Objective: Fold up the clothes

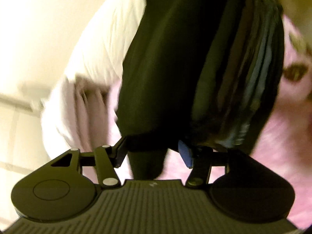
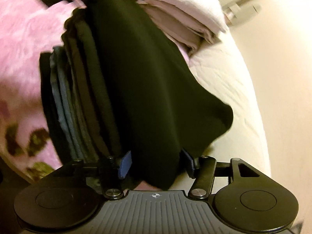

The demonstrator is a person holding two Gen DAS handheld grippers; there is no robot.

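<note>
A black garment lies over a stack of folded dark clothes and stretches back to both grippers. My left gripper is shut on one bunched end of it, and a tongue of cloth hangs down past the fingers. My right gripper is shut on a thick fold of the same garment, which fills the space between its blue pads. The stack's layered edges show black and grey-blue. Both views are blurred by motion.
The stack rests on a fluffy pink blanket with dark printed patches. A white mattress runs beside it, with folded pale linen at its far end. A cream wall lies beyond.
</note>
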